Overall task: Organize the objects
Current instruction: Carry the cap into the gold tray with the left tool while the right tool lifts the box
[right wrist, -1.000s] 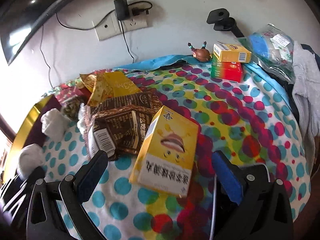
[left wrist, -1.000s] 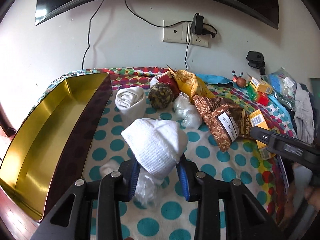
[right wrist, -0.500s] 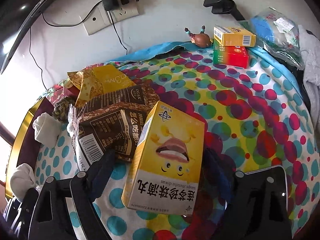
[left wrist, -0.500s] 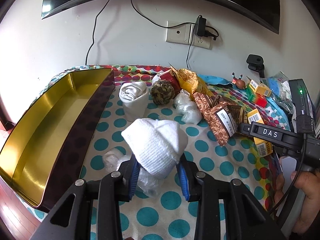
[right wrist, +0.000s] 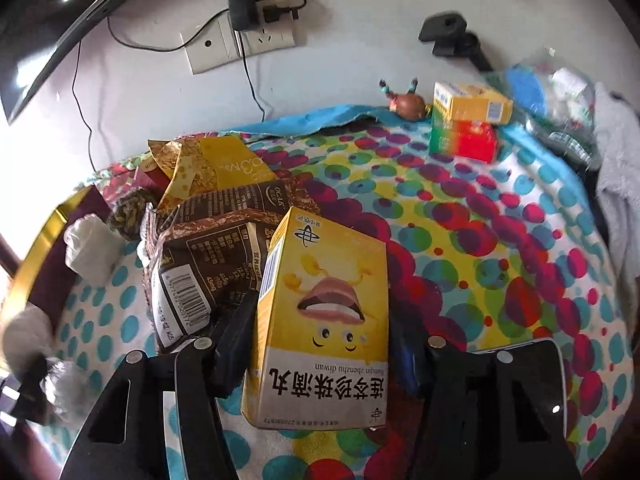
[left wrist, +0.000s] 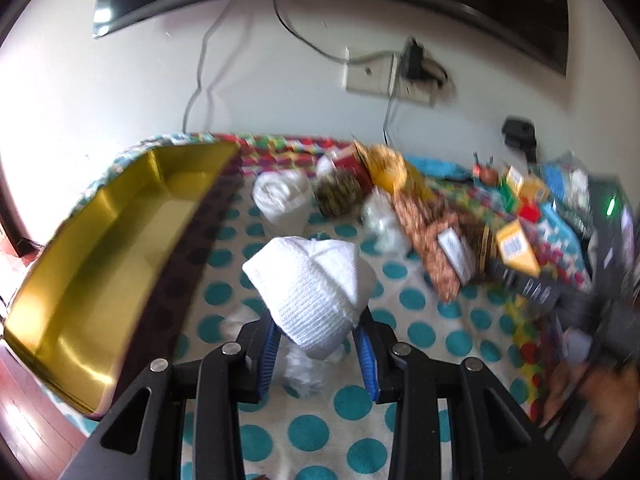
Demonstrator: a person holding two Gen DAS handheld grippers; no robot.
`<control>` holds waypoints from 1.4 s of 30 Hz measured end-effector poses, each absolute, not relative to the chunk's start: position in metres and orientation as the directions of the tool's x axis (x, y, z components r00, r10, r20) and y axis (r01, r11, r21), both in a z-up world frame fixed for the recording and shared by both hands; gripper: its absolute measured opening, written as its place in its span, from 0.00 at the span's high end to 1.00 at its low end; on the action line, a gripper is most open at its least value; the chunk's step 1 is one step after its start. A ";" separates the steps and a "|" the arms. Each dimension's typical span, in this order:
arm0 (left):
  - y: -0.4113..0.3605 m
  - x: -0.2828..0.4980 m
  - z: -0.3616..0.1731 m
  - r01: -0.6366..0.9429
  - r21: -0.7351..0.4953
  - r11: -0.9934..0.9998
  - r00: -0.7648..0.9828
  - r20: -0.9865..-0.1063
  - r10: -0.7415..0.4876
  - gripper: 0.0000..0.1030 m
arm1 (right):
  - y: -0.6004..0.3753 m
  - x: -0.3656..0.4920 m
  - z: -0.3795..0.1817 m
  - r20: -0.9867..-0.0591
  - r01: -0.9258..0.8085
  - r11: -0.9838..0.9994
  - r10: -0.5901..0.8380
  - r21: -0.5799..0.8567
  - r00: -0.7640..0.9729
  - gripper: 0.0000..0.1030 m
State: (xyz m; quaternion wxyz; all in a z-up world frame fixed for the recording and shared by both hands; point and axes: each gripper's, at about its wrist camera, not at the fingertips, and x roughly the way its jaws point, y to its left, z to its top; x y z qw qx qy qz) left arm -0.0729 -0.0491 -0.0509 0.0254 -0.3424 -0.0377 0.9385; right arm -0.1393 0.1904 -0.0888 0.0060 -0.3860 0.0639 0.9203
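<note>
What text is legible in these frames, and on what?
"lianqin zhenzhu diwan", printed upside down: yellow box between the right gripper's fingers.
"OCAK": brown snack bag.
"03M...", partial: yellow foil bag.
Barcode digits on the brown snack bag and on the yellow box: too small to read.
Left wrist view: motion-blurred, nothing legible; left gripper holds a white knit roll.

white wall point(left wrist: 120, 80), wall socket point(right wrist: 240, 46), wood floor point(left wrist: 24, 412)
</note>
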 end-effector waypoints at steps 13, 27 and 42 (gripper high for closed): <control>-0.170 -0.083 -0.019 0.169 0.012 -0.986 -0.725 -0.676 -0.133 0.66 | 0.168 -0.132 -0.085 -0.674 -0.035 -0.984 -0.094 0.175 -0.732 0.47; -0.193 -0.090 -0.066 0.242 0.002 -0.970 -0.653 -0.739 -0.164 0.63 | 0.161 -0.134 -0.084 -0.681 -0.016 -0.982 -0.118 0.187 -0.723 0.47; -0.161 -0.010 -0.039 0.157 0.038 -0.987 -0.761 -0.632 -0.146 0.06 | 0.166 -0.137 -0.088 -0.687 -0.020 -0.987 -0.096 0.160 -0.720 0.46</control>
